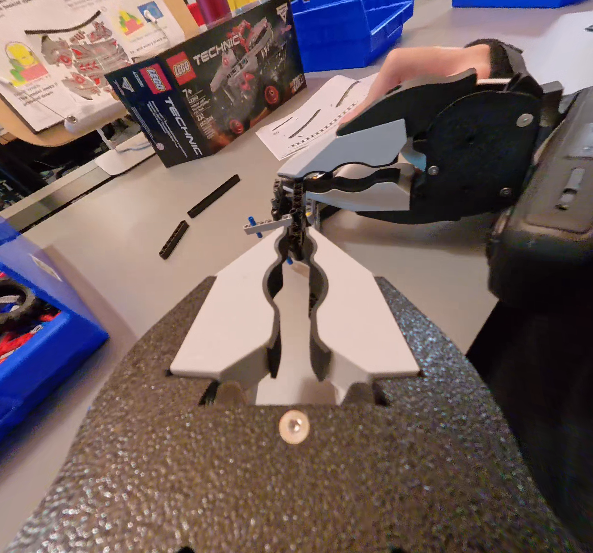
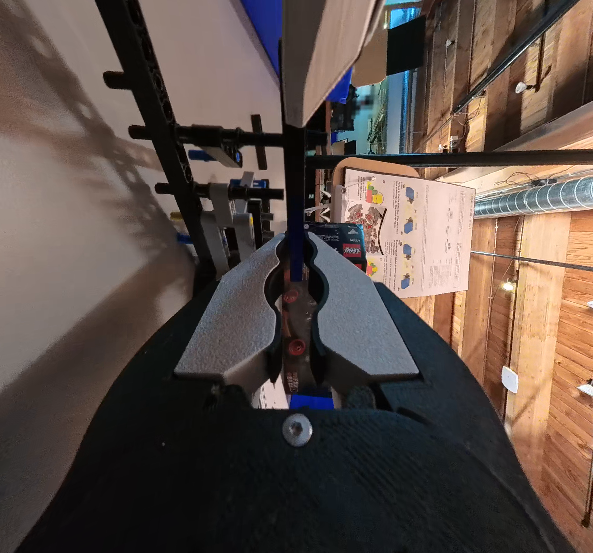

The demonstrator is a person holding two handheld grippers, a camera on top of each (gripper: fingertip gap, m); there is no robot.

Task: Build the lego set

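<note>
The left gripper [image 1: 295,242] jaws are pinching the bottom of the black-and-grey lego assembly [image 1: 288,206], held above the grey worktop [image 1: 128,248]. The right gripper [image 1: 288,181] comes in from the right w/ jaws closed on the assembly's top.

Only the left wrist view shows two loose black beams [image 1: 213,196] on the worktop, the lego box [image 1: 208,97], the instruction sheet [image 1: 308,120] and a blue bin [image 1: 346,27].

The right wrist view is turned sideways; it shows the assembly [image 2: 205,197] close up: long black beam, black axles, grey & blue connectors. The right gripper [image 2: 296,248] jaws pinch a thin black-blue part.
</note>
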